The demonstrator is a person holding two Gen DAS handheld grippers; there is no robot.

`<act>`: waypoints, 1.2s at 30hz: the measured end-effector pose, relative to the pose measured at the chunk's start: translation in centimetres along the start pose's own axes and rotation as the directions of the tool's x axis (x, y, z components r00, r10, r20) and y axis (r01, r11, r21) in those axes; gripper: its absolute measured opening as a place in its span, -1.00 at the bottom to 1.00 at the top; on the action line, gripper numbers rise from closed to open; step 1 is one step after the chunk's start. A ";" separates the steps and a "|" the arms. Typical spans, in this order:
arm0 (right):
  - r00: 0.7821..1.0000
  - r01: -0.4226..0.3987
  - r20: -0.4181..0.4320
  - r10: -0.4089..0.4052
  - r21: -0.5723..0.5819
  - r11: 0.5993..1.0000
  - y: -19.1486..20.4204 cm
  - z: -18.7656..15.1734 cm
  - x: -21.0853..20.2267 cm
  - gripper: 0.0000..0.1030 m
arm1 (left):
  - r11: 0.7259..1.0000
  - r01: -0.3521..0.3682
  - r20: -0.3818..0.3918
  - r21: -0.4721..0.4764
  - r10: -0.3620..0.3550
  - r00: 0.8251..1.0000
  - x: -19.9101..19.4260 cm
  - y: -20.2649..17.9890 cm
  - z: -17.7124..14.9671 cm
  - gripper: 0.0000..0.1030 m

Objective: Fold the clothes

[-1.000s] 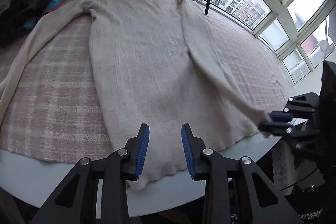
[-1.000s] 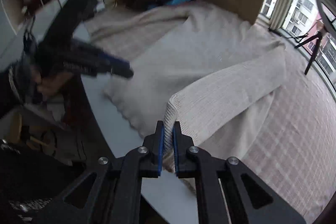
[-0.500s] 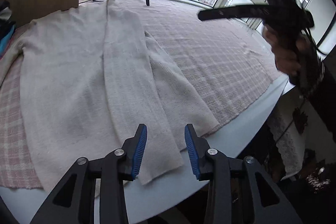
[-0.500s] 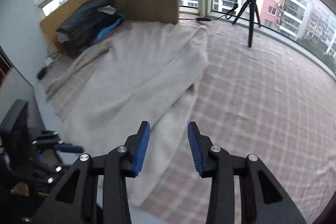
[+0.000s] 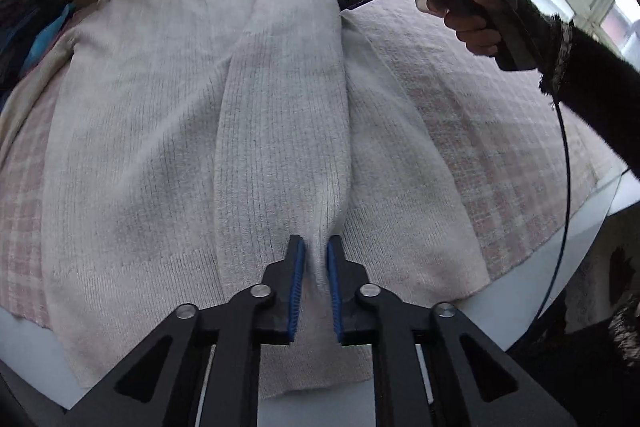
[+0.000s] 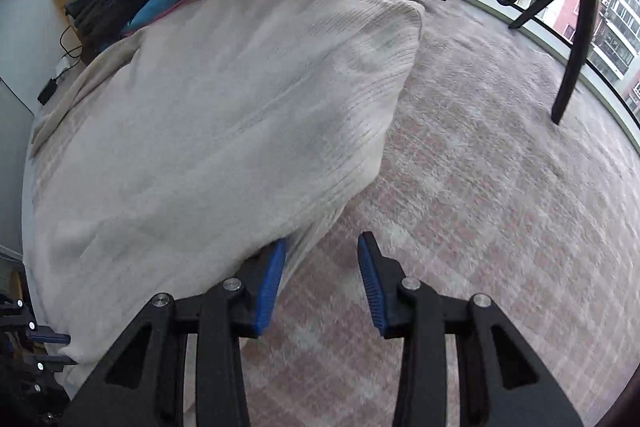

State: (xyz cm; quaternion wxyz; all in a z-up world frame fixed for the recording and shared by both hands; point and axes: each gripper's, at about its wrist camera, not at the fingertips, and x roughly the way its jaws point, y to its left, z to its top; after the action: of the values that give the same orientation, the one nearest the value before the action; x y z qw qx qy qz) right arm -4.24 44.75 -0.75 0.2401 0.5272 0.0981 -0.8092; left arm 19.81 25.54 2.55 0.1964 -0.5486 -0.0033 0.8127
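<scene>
L gripper: jaws nipped on sweater sleeve at 6 o'clock. R gripper: jaws wide, empty, at sweater's 3 o'clock edge.

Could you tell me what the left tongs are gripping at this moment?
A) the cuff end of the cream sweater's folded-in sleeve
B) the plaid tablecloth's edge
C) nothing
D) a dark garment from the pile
A: in the left wrist view the left tongs pinch the narrow end of the sleeve lying over the sweater.

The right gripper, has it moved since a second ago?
Yes. The right gripper let go of the sleeve and went from the table edge toward the window-side shoulder.
</scene>
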 end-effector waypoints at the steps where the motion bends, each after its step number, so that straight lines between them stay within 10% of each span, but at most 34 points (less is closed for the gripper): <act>1: 1.000 -0.008 0.000 0.008 0.012 1.000 -0.3 0.3 0.1 -0.28 | 0.999 0.019 0.001 -0.038 -0.019 1.000 -0.2 0.6 0.1 -0.93; 6: 0.999 -0.050 0.002 0.050 0.071 0.996 -1.9 1.9 0.9 -0.33 | 0.991 0.059 0.023 -0.120 -0.056 0.998 -1.7 1.3 0.2 -0.94; 8: 0.998 -0.067 0.004 0.067 0.095 0.993 -2.5 2.6 1.2 -0.84 | 0.992 0.069 0.042 -0.103 -0.065 0.997 -2.6 0.1 0.6 -0.94; 11: 0.992 -0.123 0.047 0.116 0.189 0.974 -4.3 2.9 0.7 -0.85 | 0.992 0.108 0.071 -0.068 -0.103 0.992 -3.7 -1.9 1.2 -0.94; 20: 0.948 -0.313 0.130 0.291 0.560 0.767 -9.9 2.0 2.7 -0.80 | 0.994 0.112 -0.013 0.004 -0.112 0.994 -2.0 -4.2 0.6 -0.52; 25: 0.968 -0.246 0.088 0.234 0.502 0.829 -9.3 1.7 1.3 -0.76 | 0.997 0.028 0.017 -0.079 -0.027 1.000 -3.4 -0.8 -0.2 -0.52; 30: 0.992 0.071 0.072 -0.105 0.371 0.926 -7.0 1.0 -3.0 -0.74 | 0.977 -0.080 0.065 -0.196 0.094 0.993 -5.6 3.7 -1.3 -0.52; 36: 0.996 -0.029 0.086 0.009 0.238 0.971 -0.7 -1.8 -5.1 -0.57 | 0.864 -0.213 0.036 -0.456 0.257 0.966 -7.4 11.1 -5.2 -0.51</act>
State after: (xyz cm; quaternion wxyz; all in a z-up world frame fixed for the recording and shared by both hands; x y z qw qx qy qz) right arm -1.41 47.54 3.05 0.1866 0.5186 -0.0154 -0.8342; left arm 23.30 11.81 4.57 -0.0360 -0.5360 -0.1331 0.8329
